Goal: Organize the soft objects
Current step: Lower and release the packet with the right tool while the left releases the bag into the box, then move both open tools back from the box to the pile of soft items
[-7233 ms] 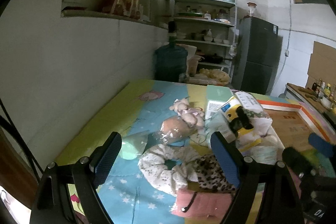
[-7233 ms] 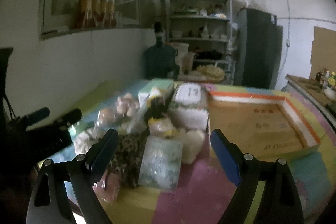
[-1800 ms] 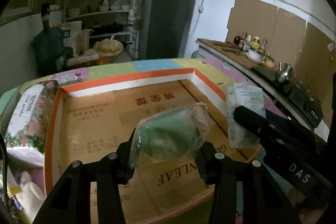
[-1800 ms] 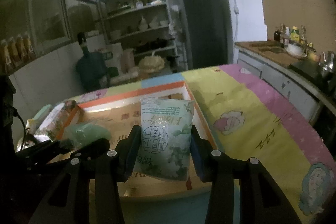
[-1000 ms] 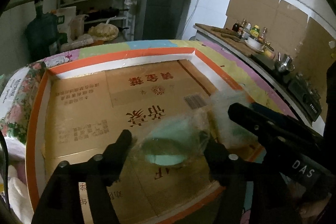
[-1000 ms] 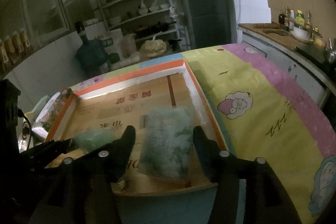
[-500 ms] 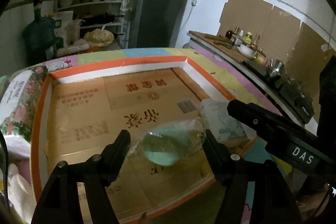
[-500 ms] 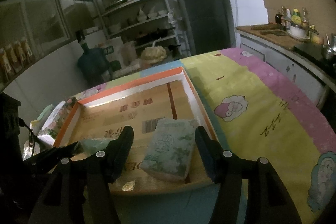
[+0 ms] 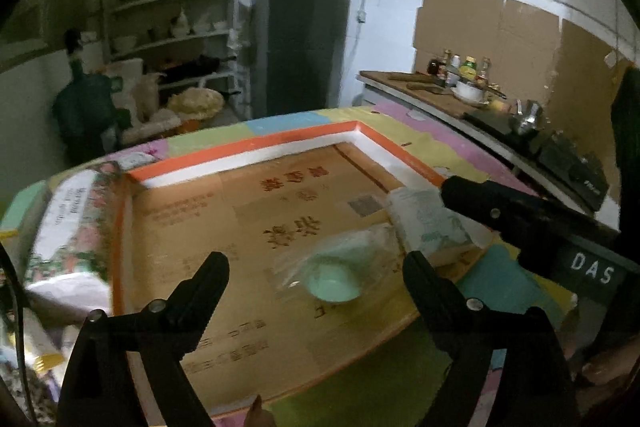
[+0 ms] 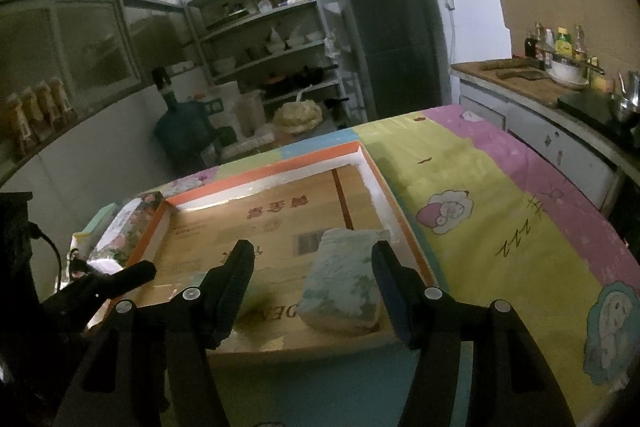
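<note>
**Both grippers clear of their loads over the cardboard tray**

Left gripper (image 9: 316,283) is seen with its jaws opening wide; the green bagged item (image 9: 334,273) lies between them on the tray floor, untouched by the pads. Right gripper (image 10: 312,275) is held apart as well, and the tissue pack (image 10: 344,287) rests flat in the tray's near right corner, just beside the right pad but not pressed by it. Both soft things are now inside the cardboard tray (image 9: 248,157).

Risks are judged as follows. The slack plastic of the bag could be snagged by a rising fingertip and dragged back out. The tissue pack, so close to the tray's near wall, could be nudged over the low edge if the right tool is swung sideways. The two tools are close together, so a knock between them is possible.

Writing: "DAS" is read on the right tool's body in the left view. Red Chinese characters and a barcode are printed on the tray floor, too blurred to be read. Letters resembling "DE" are seen upside down near the pack.
</note>
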Tool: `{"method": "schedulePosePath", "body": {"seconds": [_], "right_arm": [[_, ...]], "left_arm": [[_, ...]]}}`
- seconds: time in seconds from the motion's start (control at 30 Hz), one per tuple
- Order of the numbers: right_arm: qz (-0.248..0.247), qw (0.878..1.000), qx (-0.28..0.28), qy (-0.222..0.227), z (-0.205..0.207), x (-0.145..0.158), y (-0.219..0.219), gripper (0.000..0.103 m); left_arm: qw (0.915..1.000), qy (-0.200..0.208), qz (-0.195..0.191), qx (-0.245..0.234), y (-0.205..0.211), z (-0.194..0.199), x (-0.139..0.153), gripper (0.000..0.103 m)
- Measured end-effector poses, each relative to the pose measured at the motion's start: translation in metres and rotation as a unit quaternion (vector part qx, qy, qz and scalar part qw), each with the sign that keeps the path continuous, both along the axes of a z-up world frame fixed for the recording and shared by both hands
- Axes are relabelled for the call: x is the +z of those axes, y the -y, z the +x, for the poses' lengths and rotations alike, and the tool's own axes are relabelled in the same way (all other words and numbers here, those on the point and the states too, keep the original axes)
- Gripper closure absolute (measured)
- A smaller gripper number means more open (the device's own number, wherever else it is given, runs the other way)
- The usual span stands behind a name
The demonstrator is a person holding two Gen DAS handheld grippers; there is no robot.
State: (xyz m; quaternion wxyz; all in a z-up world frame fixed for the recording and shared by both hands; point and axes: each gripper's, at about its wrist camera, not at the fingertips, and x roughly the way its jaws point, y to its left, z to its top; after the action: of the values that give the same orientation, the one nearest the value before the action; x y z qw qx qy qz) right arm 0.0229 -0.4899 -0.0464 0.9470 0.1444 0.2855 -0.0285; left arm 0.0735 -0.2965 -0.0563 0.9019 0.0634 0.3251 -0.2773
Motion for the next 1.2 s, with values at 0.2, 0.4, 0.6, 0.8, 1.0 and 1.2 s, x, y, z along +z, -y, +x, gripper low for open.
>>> {"method": "schedulePosePath", "body": {"seconds": [0.2,0.4,0.6,0.8,1.0,1.2], "right_arm": [[0.001,1.0,-0.004,0.017,-0.014,0.009,-0.012,0.04],[0.003,1.0,0.012,0.026,-0.022,0.014,-0.034,0.04],[0.004,0.999,0.045,0.028,-0.02,0.018,-0.065,0.04],[0.0,0.997,0.073,0.033,-0.014,0.024,-0.097,0.039],[-0.003,0.995,0.096,0.033,-0.006,0.026,-0.126,0.034],[-0.007,0.992,0.12,0.026,0.001,0.028,-0.157,0.033]], "left_arm": [[0.9988,0.03,-0.014,0.036,-0.024,-0.009,0.009,0.015],[0.9978,0.051,-0.003,0.043,-0.044,-0.021,0.019,0.015],[0.9954,0.067,-0.01,0.067,-0.075,-0.031,0.032,0.015],[0.9931,0.065,-0.015,0.096,-0.113,-0.032,0.038,0.015],[0.9887,0.064,-0.022,0.134,-0.155,-0.033,0.041,0.015],[0.9877,0.059,-0.043,0.138,-0.193,-0.038,0.04,0.015]]}}
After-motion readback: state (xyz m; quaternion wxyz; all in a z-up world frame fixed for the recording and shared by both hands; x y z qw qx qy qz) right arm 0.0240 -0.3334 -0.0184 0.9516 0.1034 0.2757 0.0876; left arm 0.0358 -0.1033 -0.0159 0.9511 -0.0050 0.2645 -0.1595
